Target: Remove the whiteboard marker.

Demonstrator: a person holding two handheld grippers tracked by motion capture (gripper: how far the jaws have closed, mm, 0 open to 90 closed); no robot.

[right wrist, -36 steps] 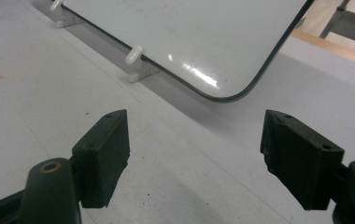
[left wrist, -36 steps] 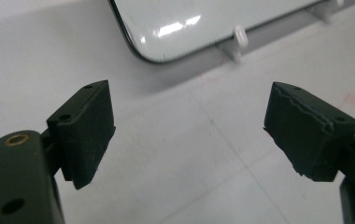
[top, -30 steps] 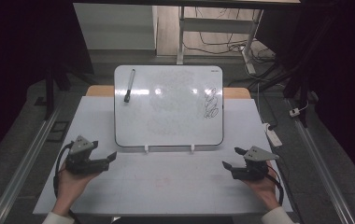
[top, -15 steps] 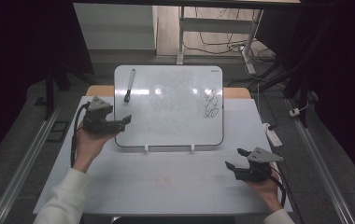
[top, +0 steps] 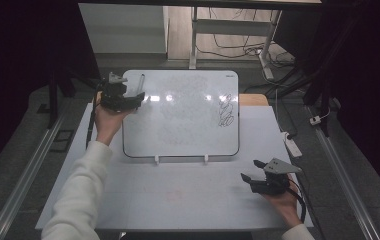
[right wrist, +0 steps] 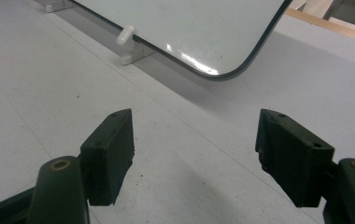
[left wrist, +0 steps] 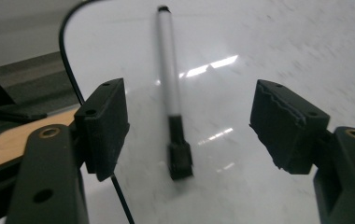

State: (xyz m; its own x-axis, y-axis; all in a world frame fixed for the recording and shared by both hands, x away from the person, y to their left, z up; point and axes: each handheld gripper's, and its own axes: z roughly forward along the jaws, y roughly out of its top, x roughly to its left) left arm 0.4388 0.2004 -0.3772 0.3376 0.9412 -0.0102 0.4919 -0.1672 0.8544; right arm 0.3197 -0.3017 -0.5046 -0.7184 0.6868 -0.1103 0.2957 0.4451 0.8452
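Jaws of left gripper (left wrist: pixel 185 126) have been closing but stand wide, straddling the grey-barrelled black-capped marker pen (left wrist: pixel 172 93) lying on the white glossy whiteboard (top: pixel 188 125), not gripped yet. Right gripper (right wrist: pixel 194 154) gapes empty over the pale tabletop (right wrist: pixel 49 84). Pickup and writing remain.

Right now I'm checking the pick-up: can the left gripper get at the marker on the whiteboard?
Probably yes. The left gripper hangs at the marker on the whiteboard, jaws apart on either side and just closing, not yet touching it. Nothing lies between them.
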